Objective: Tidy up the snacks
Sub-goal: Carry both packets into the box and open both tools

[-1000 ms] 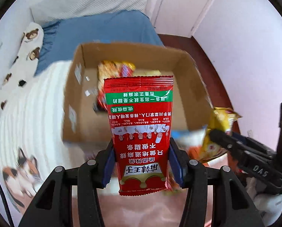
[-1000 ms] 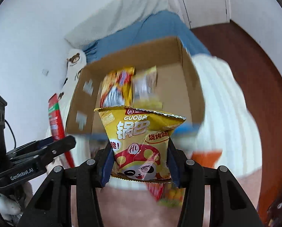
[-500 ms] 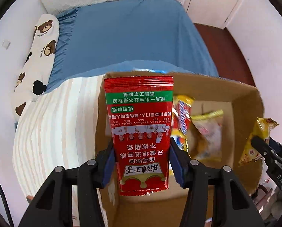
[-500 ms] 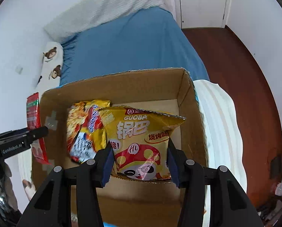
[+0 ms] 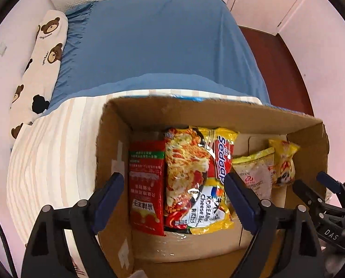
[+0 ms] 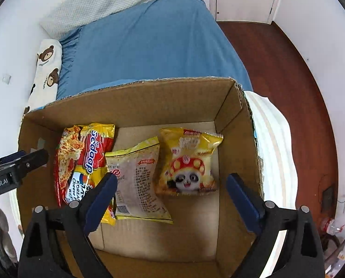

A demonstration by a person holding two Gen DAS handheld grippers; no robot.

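Observation:
Both grippers hang over an open cardboard box (image 5: pixel 218 115) (image 6: pixel 135 97) on the bed, pointing down. My left gripper (image 5: pixel 173 185) is opening, nothing between its blue pads; the red snack packet (image 5: pixel 147 185) lies below on the box floor at the left wall. My right gripper (image 6: pixel 171 186) is opening too, empty; the yellow mushroom-panda Guoba bag (image 6: pixel 188 162) (image 5: pixel 283 164) lies on the floor at the right. Between them lie a Sedaap noodle pack (image 5: pixel 195 176) (image 6: pixel 84 162) and a pale yellow packet (image 6: pixel 137 180) (image 5: pixel 253 173).
The box sits on a striped cream blanket (image 5: pixel 54 157) over a blue bedsheet (image 5: pixel 153 46). A bear-print pillow (image 5: pixel 38 64) lies along the left wall. Dark wood floor (image 6: pixel 288 74) and a white door lie to the right.
Both grippers have opened and let go. The red packet and the yellow Guoba bag, held up before, now lie on the box floor. Both grippers sit lower over the box.

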